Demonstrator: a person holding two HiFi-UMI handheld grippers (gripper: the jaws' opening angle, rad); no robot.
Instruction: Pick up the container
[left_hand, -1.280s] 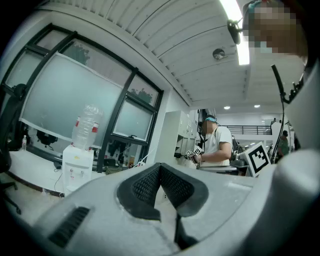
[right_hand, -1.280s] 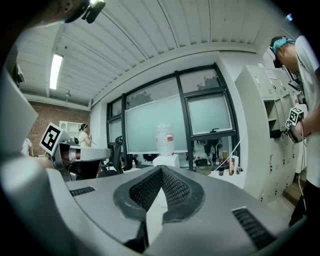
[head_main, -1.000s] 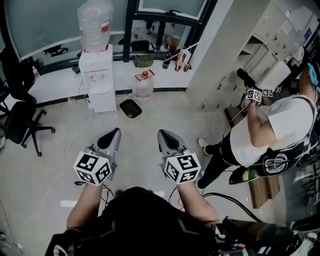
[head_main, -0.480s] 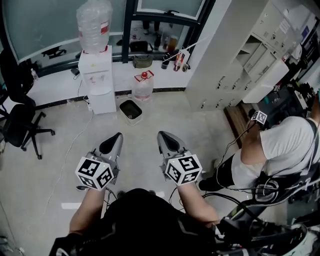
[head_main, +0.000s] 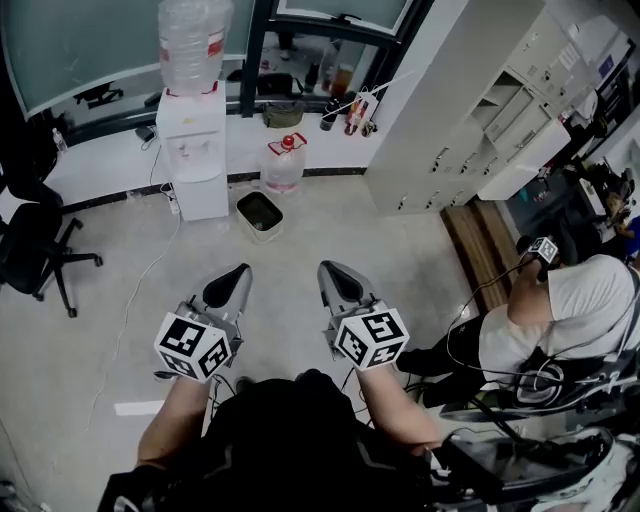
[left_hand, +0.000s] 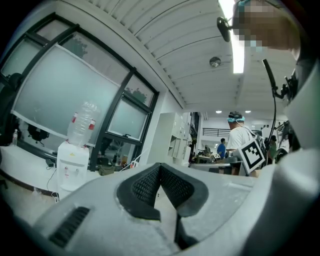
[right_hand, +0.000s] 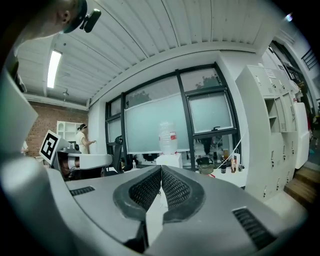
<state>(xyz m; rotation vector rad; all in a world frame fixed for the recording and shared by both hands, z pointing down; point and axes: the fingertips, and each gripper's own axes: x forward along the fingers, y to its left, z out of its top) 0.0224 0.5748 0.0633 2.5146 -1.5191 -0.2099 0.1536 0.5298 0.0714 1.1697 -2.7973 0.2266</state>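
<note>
Both of my grippers hang in front of me above the pale floor, pointing toward the window wall. My left gripper (head_main: 228, 284) is shut with nothing between its black pads (left_hand: 145, 184). My right gripper (head_main: 335, 276) is shut as well, its pads (right_hand: 176, 189) meeting at the tip and holding nothing. A small open container (head_main: 259, 216) with a dark inside stands on the floor ahead, well beyond both grippers. Beside it stands a clear water jug (head_main: 283, 166) with a red cap.
A white water dispenser (head_main: 192, 150) with a bottle on top stands at the window wall. A black office chair (head_main: 30, 245) is at the left. White lockers (head_main: 480, 120) fill the right corner. A person in a white shirt (head_main: 560, 320) bends over at the right, with cables around.
The person at the right has moved farther right and lower in the view. Both grippers stay shut in almost the same place.
</note>
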